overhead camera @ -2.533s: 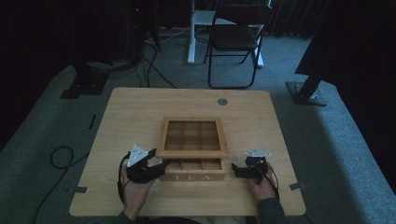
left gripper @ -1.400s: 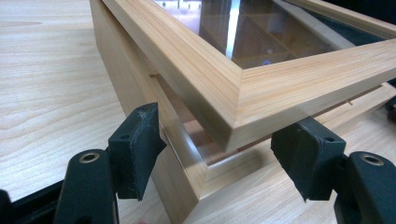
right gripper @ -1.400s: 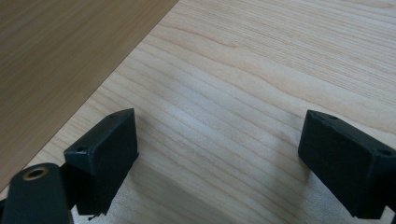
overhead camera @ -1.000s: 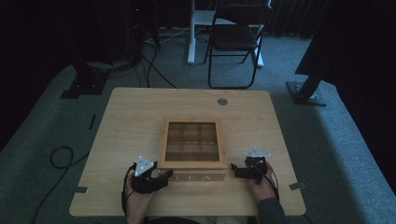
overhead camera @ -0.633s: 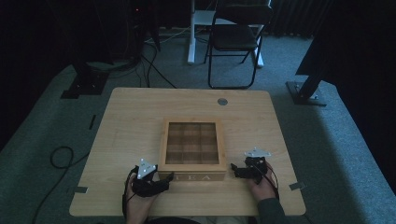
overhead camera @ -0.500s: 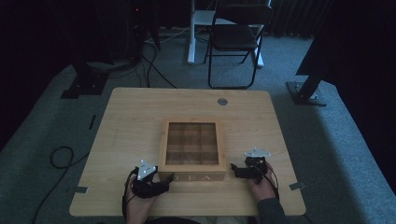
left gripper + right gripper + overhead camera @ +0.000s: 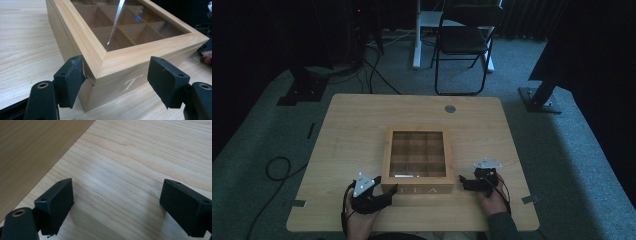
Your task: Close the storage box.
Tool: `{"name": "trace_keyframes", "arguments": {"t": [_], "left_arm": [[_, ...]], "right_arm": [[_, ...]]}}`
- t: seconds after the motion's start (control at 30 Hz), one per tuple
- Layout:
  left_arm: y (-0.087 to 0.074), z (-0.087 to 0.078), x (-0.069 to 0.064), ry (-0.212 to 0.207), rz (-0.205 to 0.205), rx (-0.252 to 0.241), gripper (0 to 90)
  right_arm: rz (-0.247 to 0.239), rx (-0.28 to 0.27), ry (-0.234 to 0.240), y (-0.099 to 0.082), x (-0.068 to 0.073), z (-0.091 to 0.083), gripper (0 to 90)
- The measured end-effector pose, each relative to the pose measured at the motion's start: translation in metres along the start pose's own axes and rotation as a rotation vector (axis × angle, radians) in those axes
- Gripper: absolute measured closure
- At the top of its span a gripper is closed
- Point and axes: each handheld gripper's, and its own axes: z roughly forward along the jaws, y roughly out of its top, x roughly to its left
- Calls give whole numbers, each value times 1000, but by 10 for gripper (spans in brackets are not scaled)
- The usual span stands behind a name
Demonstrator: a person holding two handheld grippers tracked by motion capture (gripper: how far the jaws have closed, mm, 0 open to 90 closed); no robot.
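Wooden tea box | lettering cut off | compartments behind reflective glass

A light wooden tabletop with rounded corners carries a wooden tea box with a glass lid, set near the front edge at the middle. A small round grey grommet sits in the tabletop near the far edge.
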Motion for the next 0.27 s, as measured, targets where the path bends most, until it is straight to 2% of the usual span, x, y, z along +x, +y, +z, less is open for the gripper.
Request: {"name": "trace_keyframes", "arguments": {"t": [0.27], "left_arm": [[1,-1,2,-11,4,-40,289]], "right_arm": [[0,0,0,0,0,0,115]]}}
